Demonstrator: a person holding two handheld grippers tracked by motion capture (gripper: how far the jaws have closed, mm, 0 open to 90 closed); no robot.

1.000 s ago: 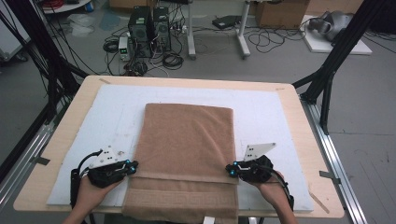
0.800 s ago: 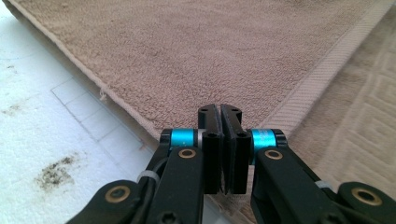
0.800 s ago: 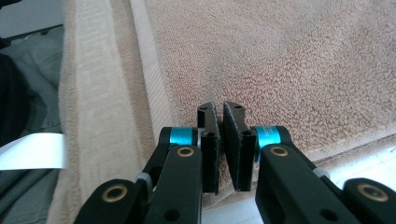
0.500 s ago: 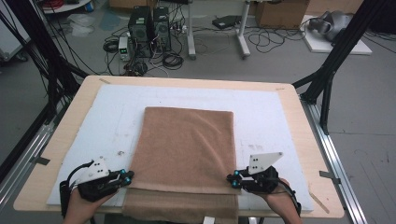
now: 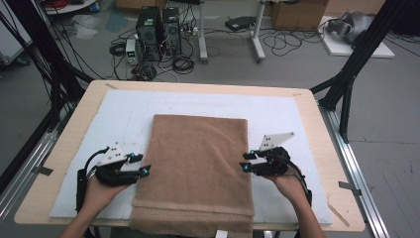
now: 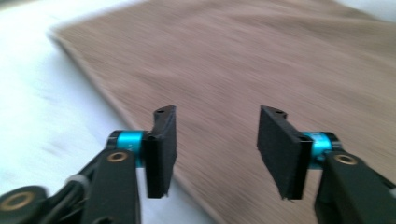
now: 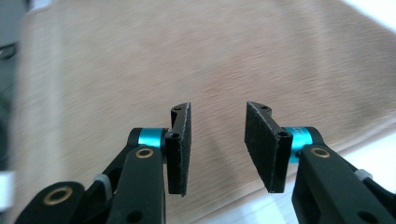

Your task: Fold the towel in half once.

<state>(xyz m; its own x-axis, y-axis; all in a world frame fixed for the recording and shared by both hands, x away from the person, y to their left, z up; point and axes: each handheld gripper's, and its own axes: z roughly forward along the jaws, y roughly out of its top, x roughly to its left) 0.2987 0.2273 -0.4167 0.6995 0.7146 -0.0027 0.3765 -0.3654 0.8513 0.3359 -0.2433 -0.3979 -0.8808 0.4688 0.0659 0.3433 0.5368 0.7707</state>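
The brown towel (image 5: 198,168) runs lengthwise away from the person; left gripper (image 5: 143,171) and right gripper (image 5: 246,167) flank its long edges, both jaws spread, empty.

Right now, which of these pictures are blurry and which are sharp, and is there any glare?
Left gripper view: the brown towel is smeared with motion blur while the open jaws stay crisp. Right gripper view: the towel is likewise streaked, jaws sharp. High view: evenly lit and steady, both the left gripper and right gripper readable, no harsh glare on the white mat.
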